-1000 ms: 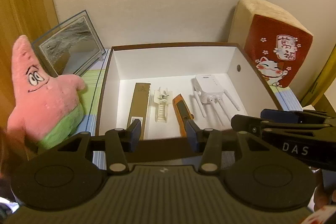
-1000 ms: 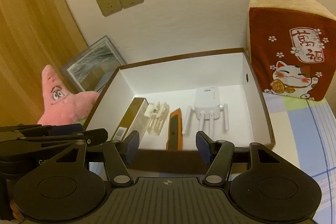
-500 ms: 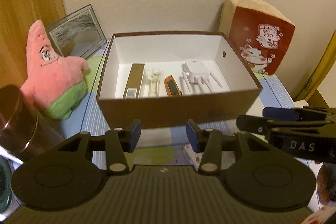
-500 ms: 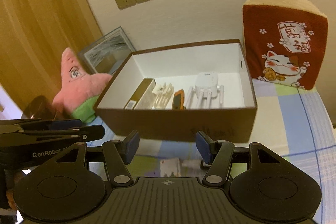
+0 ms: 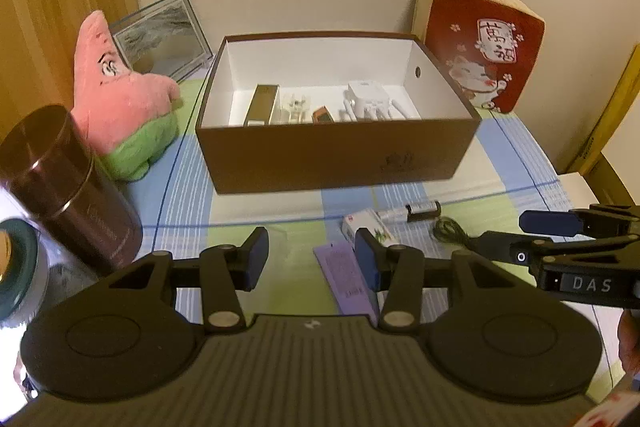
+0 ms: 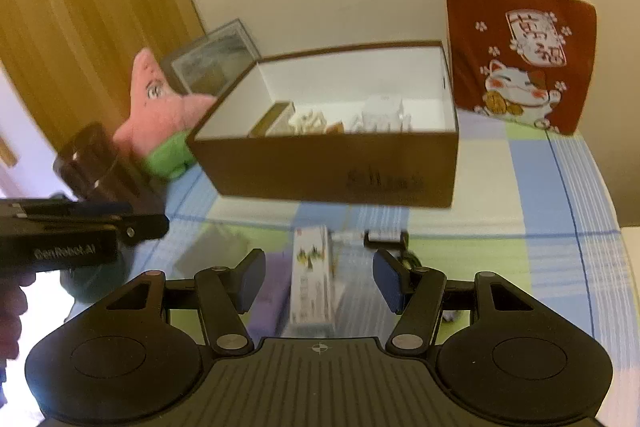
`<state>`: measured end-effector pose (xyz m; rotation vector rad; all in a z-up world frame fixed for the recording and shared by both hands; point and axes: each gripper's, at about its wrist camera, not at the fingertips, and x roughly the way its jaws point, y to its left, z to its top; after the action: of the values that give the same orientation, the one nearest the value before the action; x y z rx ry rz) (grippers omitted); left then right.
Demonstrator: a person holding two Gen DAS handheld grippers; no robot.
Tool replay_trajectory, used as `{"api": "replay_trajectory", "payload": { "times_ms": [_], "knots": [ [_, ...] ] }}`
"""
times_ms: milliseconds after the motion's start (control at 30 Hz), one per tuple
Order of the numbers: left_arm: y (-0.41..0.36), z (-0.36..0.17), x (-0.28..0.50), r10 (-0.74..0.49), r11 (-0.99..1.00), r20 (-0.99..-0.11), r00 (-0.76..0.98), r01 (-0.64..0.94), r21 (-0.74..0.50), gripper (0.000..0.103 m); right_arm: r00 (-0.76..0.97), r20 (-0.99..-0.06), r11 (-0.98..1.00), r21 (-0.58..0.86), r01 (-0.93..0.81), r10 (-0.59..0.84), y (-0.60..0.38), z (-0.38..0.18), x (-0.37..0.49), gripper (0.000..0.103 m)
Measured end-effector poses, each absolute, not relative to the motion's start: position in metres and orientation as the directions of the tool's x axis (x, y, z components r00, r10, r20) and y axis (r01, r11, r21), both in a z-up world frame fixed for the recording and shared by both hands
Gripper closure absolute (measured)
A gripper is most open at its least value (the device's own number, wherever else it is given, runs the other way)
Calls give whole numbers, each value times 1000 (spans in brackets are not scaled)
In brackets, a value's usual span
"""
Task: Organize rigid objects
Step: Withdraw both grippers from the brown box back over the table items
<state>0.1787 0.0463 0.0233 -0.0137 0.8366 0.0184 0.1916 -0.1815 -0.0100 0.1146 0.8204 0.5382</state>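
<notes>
Both grippers, left and right, half-open and empty; between picks. Next: close on white carton, carry to box.

the left claw hangs with its jaws apart and nothing between them, above a checked cloth; ahead stands a brown box holding a gold carton, an orange cutter and a white router; a purple card, a small white box and a black cable lie near the claw; a pink plush star and a dark tin stand to the left; the right claw enters from the right.
</notes>
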Motion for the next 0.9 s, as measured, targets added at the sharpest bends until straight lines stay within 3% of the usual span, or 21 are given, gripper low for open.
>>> {"api": "replay_trajectory", "payload": {
  "times_ms": [900],
  "knots": [
    [27,-20,120,10,999,-816,577,-38,-15,60,481,-730,861,303,-408,485,-204,-43,139,46]
  ]
}}
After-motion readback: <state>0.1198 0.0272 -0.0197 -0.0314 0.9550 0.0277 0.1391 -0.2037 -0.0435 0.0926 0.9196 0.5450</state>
